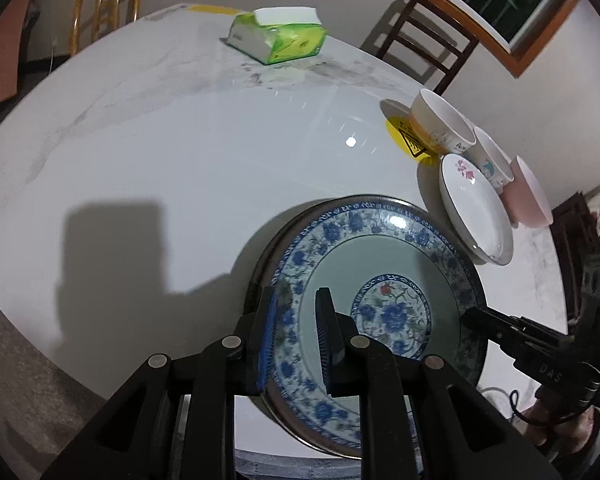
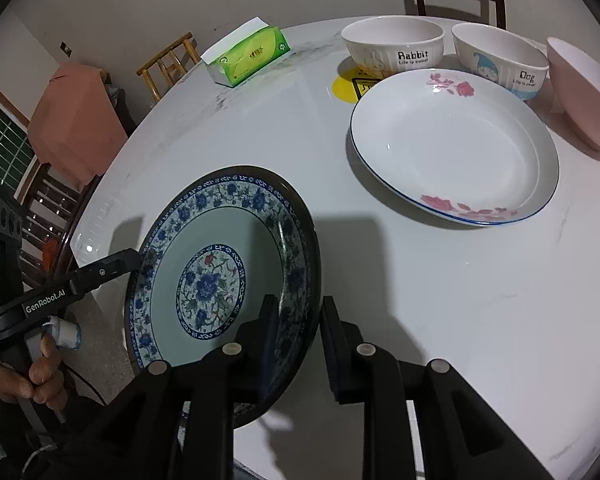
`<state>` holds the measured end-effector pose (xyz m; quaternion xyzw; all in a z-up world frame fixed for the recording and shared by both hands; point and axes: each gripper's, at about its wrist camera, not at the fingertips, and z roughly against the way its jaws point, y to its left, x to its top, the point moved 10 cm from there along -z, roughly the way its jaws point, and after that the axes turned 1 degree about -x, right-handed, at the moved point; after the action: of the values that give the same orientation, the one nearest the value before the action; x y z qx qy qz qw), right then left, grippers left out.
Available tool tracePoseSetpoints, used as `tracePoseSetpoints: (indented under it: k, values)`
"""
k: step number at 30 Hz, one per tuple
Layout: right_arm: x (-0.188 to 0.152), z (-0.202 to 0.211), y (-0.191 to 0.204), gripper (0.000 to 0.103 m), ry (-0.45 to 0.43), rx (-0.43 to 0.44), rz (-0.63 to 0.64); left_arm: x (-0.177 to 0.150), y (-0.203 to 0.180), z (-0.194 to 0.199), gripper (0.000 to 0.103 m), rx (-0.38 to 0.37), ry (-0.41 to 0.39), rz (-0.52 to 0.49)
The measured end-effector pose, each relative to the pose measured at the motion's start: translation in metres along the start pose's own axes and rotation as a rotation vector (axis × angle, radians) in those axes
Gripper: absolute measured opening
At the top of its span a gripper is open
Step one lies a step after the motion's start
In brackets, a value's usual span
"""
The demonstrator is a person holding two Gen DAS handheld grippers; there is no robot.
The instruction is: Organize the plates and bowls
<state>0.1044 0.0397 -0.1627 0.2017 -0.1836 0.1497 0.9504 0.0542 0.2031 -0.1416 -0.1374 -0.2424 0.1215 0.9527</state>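
Note:
A blue-flowered plate (image 1: 380, 280) (image 2: 220, 264) is held between both grippers near the table's front edge. My left gripper (image 1: 298, 300) is shut on its left rim; it also shows in the right wrist view (image 2: 134, 260). My right gripper (image 2: 298, 308) is shut on its right rim; it also shows in the left wrist view (image 1: 470, 314). A white plate with pink roses (image 2: 452, 148) (image 1: 476, 208) lies on the table to the right. Behind it stand a "Rabbit" bowl (image 2: 392, 46) (image 1: 440, 126), a "Dog" bowl (image 2: 500, 60) (image 1: 492, 160) and a pink bowl (image 2: 584, 92) (image 1: 528, 194).
A green tissue pack (image 1: 276, 36) (image 2: 246, 58) lies at the far side of the round white table (image 1: 180, 152). A yellow sticker (image 2: 350, 84) sits under the Rabbit bowl. Chairs (image 1: 420, 40) stand around the table.

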Motion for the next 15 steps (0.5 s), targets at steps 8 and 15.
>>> tracePoseSetpoints:
  k: [8, 15]
  values:
    - [-0.006, -0.003, 0.001, 0.030, 0.018, -0.052, 0.051, 0.003, -0.001, 0.003, 0.018, 0.011, -0.028, 0.007]
    - [-0.003, 0.002, 0.013, 0.038, -0.018, -0.098, 0.160, 0.007, -0.005, 0.007, 0.026, 0.059, -0.056, -0.007]
